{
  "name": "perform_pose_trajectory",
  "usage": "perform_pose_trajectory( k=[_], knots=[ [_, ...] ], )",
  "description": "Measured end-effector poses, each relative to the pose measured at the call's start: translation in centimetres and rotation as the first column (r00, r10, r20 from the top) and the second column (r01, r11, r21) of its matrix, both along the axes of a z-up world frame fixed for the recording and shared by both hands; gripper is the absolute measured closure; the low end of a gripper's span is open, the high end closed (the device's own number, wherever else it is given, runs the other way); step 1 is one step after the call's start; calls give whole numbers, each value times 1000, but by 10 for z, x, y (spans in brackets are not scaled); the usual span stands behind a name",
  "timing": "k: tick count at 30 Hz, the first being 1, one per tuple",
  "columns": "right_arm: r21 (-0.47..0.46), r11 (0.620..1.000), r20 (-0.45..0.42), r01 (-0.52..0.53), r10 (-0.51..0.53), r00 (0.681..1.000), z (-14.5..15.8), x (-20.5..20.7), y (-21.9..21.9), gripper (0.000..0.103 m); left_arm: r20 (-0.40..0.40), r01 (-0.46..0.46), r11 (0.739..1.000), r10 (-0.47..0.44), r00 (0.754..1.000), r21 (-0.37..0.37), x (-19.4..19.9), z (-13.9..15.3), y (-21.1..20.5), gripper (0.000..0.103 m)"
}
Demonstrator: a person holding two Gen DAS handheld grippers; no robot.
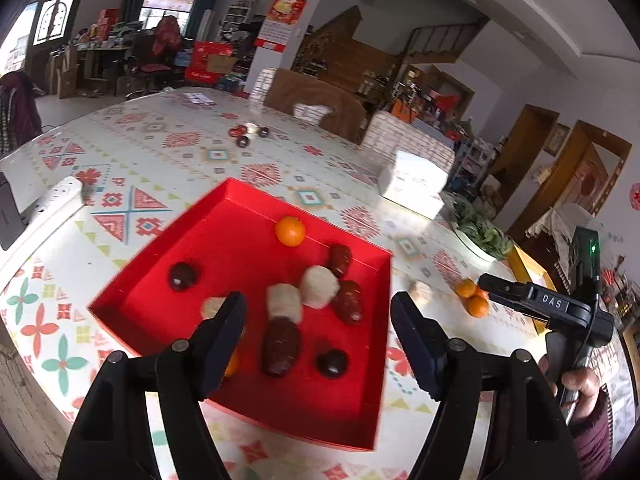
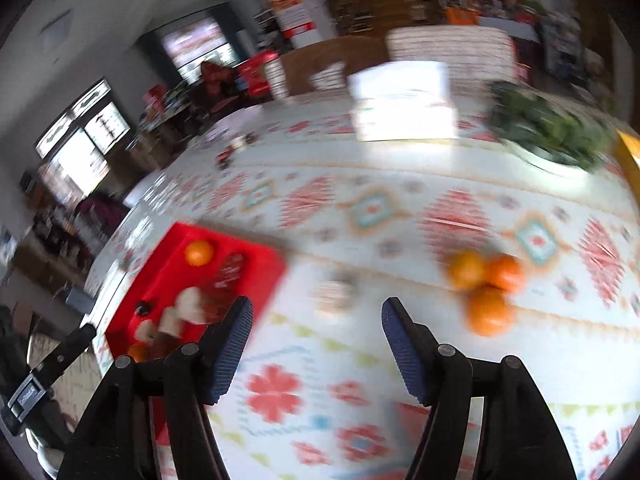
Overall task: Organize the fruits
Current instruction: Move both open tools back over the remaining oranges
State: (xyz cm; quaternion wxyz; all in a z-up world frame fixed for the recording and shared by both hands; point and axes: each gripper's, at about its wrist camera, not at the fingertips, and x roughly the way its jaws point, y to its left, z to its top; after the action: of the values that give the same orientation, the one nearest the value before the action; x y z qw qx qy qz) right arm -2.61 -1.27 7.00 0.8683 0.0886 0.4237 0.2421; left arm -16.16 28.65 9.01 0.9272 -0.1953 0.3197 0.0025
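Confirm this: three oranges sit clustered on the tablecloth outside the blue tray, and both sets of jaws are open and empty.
Wrong colour: the tray is red, as the left wrist view shows. The three oranges do sit clustered on the tablecloth outside it, and both sets of jaws are open and empty.

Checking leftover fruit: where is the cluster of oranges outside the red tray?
The oranges sit on the tablecloth right of the red tray, in the right wrist view, before the greens plate.

My table, patterned cloth: red tray before me, three oranges right, white box, greens bowl beyond.
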Motion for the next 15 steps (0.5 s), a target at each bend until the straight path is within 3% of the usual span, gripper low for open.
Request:
perform_pose_trajectory(
  k=[8,15],
  knots=[
    [10,977,-22,214,-213,977,-12,5,-110,31,-38,91,996,-91,995,9,16,-7,-48,28],
    [-12,976,-64,219,-220,973,-33,15,-124,31,-71,173,984,-169,983,43,30,-12,-89,28]
  ],
)
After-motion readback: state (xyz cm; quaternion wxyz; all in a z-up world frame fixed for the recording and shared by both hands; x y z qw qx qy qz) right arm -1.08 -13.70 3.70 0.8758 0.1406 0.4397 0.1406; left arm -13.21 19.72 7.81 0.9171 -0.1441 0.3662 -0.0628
